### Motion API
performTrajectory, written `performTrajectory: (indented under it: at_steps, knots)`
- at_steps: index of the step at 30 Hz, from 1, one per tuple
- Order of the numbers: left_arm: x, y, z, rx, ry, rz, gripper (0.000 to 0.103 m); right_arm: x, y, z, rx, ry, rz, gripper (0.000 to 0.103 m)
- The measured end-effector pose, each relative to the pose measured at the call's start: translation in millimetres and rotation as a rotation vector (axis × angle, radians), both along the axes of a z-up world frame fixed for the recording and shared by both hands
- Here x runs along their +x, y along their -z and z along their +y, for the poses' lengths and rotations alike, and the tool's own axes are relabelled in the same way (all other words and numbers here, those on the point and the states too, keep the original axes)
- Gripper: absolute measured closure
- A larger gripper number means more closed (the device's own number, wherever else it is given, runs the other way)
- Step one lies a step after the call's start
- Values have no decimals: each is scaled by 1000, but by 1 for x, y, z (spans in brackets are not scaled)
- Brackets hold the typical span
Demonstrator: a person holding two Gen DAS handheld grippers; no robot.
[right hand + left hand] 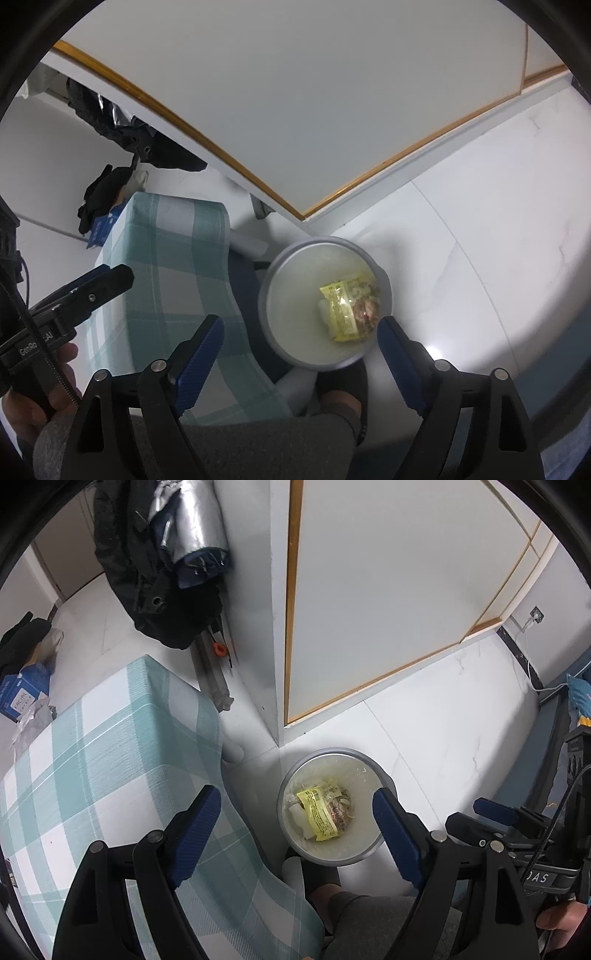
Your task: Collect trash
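Bin: a round grey trash bin [330, 856] stands on the white floor [424, 720], just beside the corner of the table and near the outer corner of the white wall.
Bin's lining: a clear bag lines the inside; its wall shows pale and bare on the left in the right wrist view.
Trash: a yellow printed wrapper [320, 814] lies at the bottom of the bin, on top of white scraps and some brownish bits; in the right wrist view the same wrapper [341, 308] lies toward the bin's right side.
Left gripper: the left gripper [295, 834] hangs above the bin, pointing steeply down, its jaws wide apart and empty.
Trash and the left jaws: the wrapper shows in the gap between the two blue pads, well below them and touching neither; the right pad crosses the bin's rim in the picture, the left pad lies over the tablecloth.
Right gripper: the right gripper [301, 350] also hangs above the bin, jaws wide, nothing between them.
Trash and the right jaws: the wrapper lies inside the bin just above the right pad in the picture, apart from it.
Table: a table with a green and white checked cloth [92, 757] stands left of the bin.
Person: a grey trouser leg [258, 435] and a foot in a dark slipper [343, 391] show just beside the bin.
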State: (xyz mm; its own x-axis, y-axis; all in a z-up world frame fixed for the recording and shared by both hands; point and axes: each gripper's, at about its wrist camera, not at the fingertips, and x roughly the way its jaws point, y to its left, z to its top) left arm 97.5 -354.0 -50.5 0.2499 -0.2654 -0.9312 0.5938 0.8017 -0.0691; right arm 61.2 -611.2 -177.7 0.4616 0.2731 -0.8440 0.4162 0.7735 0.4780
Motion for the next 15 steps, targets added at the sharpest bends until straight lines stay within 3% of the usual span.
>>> performTrajectory:
  at_steps: [15]
  knots:
    - [-10,-10,7,-5,-5,-31,21,-7,-12,10,-21,-2,-14,17]
